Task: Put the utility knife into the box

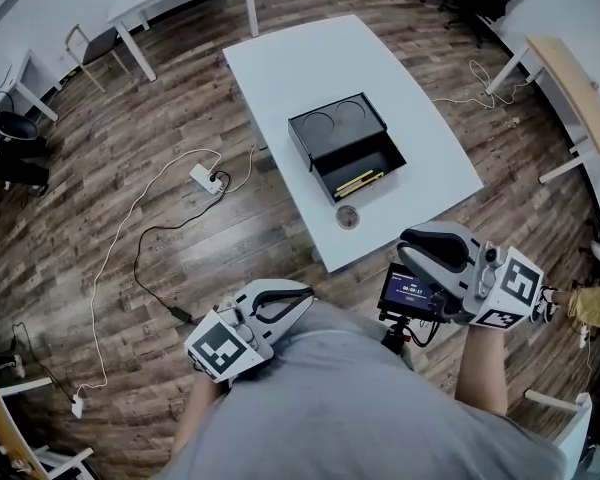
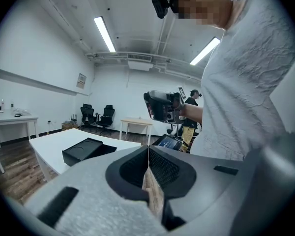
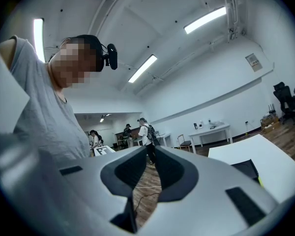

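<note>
left gripper (image 1: pixel 300 297) jaws pressed together, empty | right gripper (image 1: pixel 412 242) likewise | utility knife (image 1: pixel 358 181) seemingly lies inside the black box (image 1: pixel 336 120), head view centre | probably light, rigid, slick; grasp mid-handle

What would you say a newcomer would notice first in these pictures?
The open black box in the middle of the white table draws the eye first, with a yellow-and-black tool, apparently the utility knife, lying in its tray. Next come the left gripper and the right gripper, both empty and held close to the person's body, well short of the table.
</note>
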